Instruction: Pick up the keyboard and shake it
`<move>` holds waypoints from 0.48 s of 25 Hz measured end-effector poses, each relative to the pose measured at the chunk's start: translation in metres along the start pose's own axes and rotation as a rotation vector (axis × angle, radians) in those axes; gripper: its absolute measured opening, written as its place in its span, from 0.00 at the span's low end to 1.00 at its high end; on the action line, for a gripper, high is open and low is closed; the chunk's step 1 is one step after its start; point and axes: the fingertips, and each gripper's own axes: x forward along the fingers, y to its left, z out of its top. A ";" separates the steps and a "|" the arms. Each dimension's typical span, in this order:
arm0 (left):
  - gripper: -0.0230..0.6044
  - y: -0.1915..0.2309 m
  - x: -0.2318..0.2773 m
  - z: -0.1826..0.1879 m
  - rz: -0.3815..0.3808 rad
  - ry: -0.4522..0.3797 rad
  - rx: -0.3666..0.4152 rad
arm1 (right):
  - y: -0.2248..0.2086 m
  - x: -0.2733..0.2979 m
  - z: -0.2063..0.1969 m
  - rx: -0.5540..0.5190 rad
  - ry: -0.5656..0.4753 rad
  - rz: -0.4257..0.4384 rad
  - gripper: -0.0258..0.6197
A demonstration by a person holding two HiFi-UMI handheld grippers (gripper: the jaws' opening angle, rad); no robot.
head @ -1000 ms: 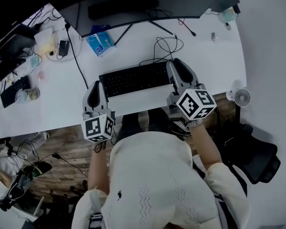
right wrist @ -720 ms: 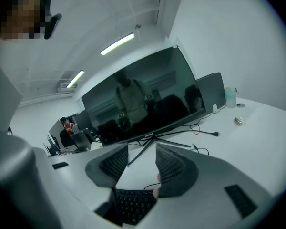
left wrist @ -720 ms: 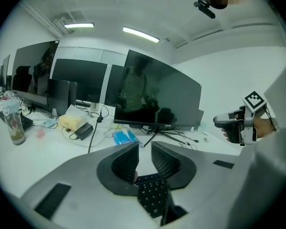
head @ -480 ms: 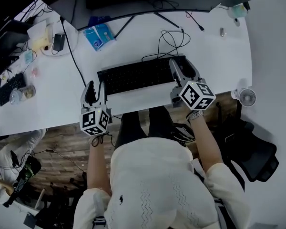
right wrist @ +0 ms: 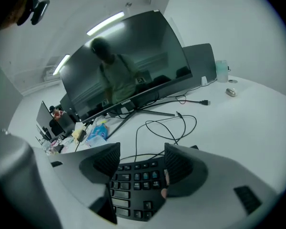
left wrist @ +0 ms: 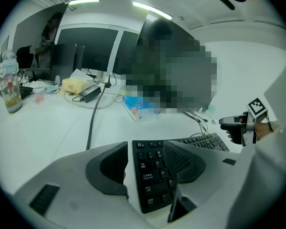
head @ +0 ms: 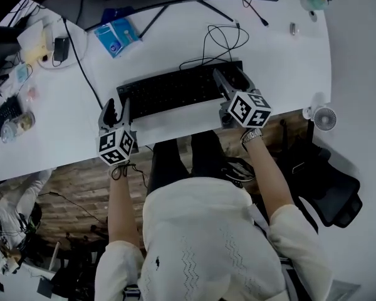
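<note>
A black keyboard lies flat on the white desk, near its front edge. My left gripper is at the keyboard's front left corner. In the left gripper view its jaws stand wide apart with the keyboard's left end between them, a thin strip of desk showing beside the left jaw. My right gripper is at the right end. Its jaws are spread either side of the number keys. Neither gripper visibly squeezes the keyboard.
A curved monitor stands behind the keyboard, with a looped black cable on the desk between them. A blue packet lies back left and a bottle far left. A small fan hangs off the desk's right front edge.
Both grippers have moved forward onto the keyboard's ends, the left one most. The keyboard has stayed on the desk. The head view has shifted.
</note>
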 end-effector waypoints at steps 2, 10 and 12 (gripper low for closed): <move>0.41 0.001 0.008 -0.006 0.000 0.024 -0.012 | -0.009 0.006 -0.010 -0.007 0.028 -0.019 0.50; 0.41 0.003 0.027 -0.022 -0.002 0.068 -0.066 | -0.048 0.012 -0.017 -0.118 0.041 -0.100 0.56; 0.41 0.002 0.028 -0.024 -0.017 0.066 -0.087 | -0.065 0.013 -0.020 -0.130 0.036 -0.124 0.57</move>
